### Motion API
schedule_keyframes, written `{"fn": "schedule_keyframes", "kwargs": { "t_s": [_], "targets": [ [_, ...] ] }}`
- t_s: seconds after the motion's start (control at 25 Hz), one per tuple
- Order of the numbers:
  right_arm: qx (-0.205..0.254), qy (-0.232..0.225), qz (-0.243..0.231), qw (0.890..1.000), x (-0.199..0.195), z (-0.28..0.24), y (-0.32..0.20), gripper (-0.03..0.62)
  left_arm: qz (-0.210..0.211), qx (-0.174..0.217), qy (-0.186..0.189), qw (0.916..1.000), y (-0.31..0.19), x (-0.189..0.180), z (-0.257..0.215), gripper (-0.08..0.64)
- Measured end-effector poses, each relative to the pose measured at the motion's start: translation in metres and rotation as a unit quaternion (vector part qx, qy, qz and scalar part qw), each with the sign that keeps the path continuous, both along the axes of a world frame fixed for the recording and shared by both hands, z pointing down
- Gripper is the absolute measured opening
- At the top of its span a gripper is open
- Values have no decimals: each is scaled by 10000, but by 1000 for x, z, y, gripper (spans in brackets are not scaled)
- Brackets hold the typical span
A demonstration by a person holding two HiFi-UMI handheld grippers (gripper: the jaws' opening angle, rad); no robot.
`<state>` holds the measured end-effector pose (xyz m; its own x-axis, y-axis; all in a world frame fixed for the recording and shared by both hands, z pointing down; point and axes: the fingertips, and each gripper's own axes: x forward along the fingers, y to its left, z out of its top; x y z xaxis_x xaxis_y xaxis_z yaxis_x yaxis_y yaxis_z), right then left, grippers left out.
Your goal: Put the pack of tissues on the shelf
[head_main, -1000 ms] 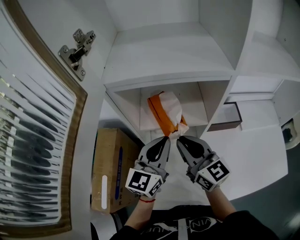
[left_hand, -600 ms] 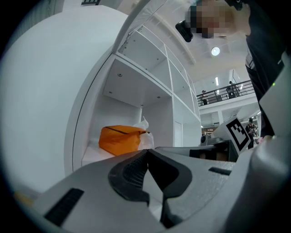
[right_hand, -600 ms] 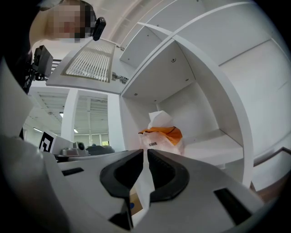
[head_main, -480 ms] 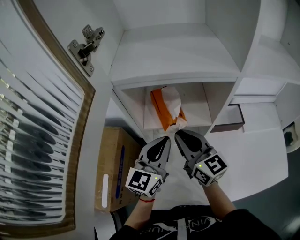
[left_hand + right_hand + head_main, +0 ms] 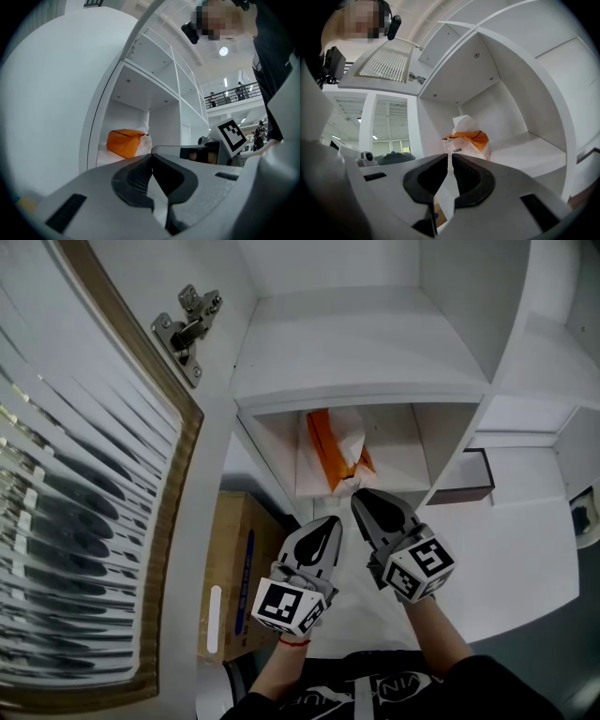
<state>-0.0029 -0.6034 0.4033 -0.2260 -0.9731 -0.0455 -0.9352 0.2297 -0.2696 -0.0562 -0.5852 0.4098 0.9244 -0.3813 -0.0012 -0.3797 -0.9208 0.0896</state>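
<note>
The orange and white pack of tissues (image 5: pixel 336 448) lies in the lower shelf compartment (image 5: pixel 401 454), against its left wall. My right gripper (image 5: pixel 358 495) points into the opening, its tips just short of the pack's near end; whether they touch it is hidden. Its jaws are shut to a thin slit with nothing seen between them. In the right gripper view the pack (image 5: pixel 467 139) stands on the shelf floor (image 5: pixel 527 146) straight ahead. My left gripper (image 5: pixel 332 521) hangs back, shut and empty, lower and to the left. From the left gripper view the pack (image 5: pixel 125 142) shows inside the compartment.
A glass-fronted cabinet door (image 5: pixel 89 521) with a metal hinge (image 5: pixel 192 326) stands open on the left. A cardboard box (image 5: pixel 234 568) sits on the floor below it. An upper shelf board (image 5: pixel 361 343) overhangs the compartment. A white counter (image 5: pixel 511 549) runs to the right.
My right gripper has moved forward toward the compartment, and the pack now lies deeper inside it. The left gripper has stayed where it was.
</note>
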Motion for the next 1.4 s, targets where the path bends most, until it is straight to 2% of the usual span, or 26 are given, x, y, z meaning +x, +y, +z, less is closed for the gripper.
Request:
{"fn": "schedule_keyframes", "kwargs": {
  "t_s": [0.84,1.4],
  "targets": [
    [-235,-189,255,9992,4,-3,-18,40,-67,-79,37,9999,6,-9,5,8],
    [-140,-144,91,9998,2,-6,2,40,-40,-115,63,9999,12,0,4,8]
  ]
}}
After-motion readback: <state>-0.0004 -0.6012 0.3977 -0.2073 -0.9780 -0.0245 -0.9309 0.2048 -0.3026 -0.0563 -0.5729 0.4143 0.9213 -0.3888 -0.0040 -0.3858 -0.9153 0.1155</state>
